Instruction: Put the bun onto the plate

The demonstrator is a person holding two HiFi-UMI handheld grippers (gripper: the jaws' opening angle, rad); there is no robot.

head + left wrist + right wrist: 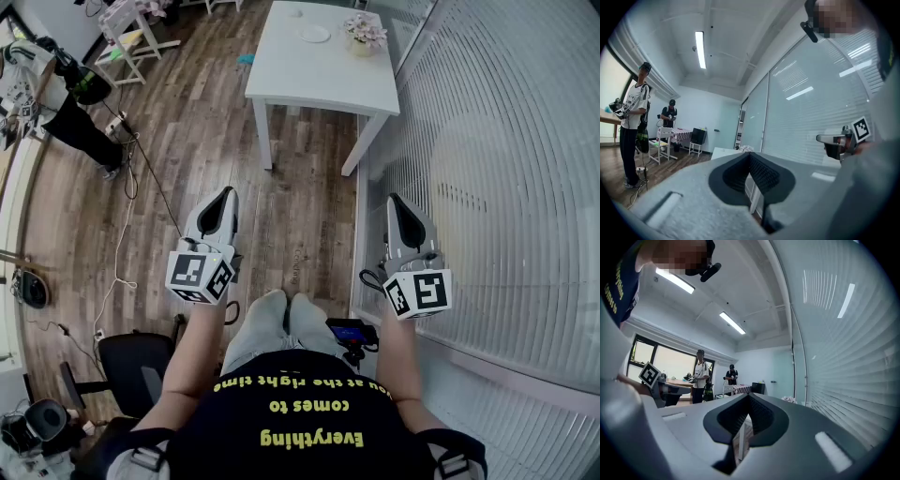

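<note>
**Nothing Done Yet; Bun Not Found**

The left gripper (pixel 223 197) is held level, its jaws pressed together on nothing. Well ahead, a plate (pixel 315 34) is seen on the white table (pixel 319 80), seemingly bare. The bun cannot be made out; a pale cluster (pixel 365 31) near the plate is too small to identify. The right gripper (pixel 395 201) is likewise closed and empty. Pick-up and placing are judged still to come.

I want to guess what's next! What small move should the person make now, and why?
Probably step toward the white table: the plate sits there, far ahead, while the left gripper and right gripper hang short of it, jaws shut on nothing. No bun shows.
</note>
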